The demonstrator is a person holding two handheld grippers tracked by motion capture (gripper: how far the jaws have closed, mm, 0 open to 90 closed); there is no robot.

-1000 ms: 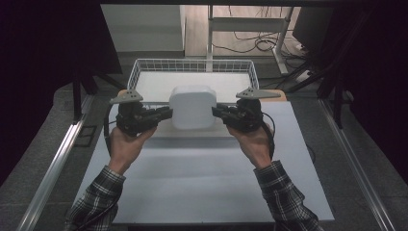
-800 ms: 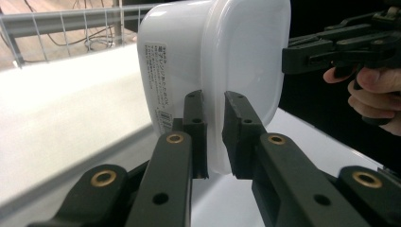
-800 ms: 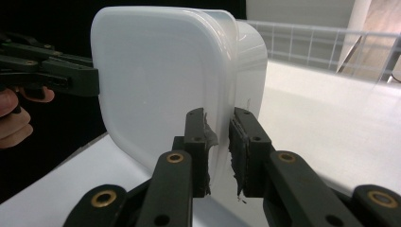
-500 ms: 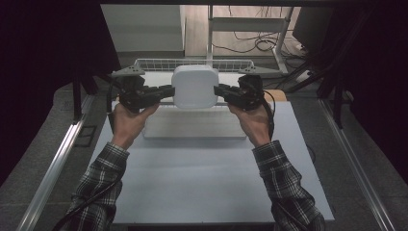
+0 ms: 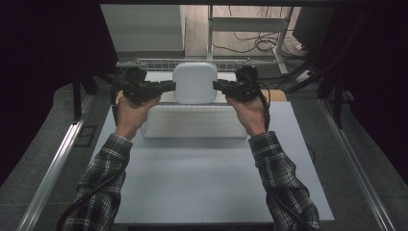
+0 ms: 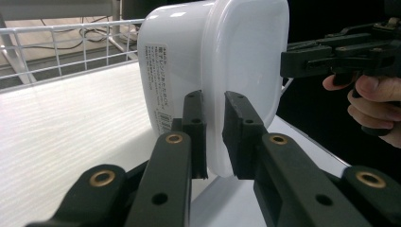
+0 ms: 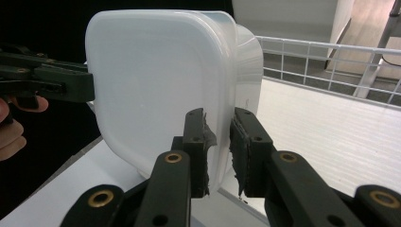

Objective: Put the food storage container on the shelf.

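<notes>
I hold the white lidded plastic container off the table, over the near edge of the wire basket. My left gripper pinches its lid rim on the left, my right gripper on the right. I judge this the carry — next comes an even lowering into the basket. The contents are hidden, and the basket's far wall is mostly covered.
</notes>
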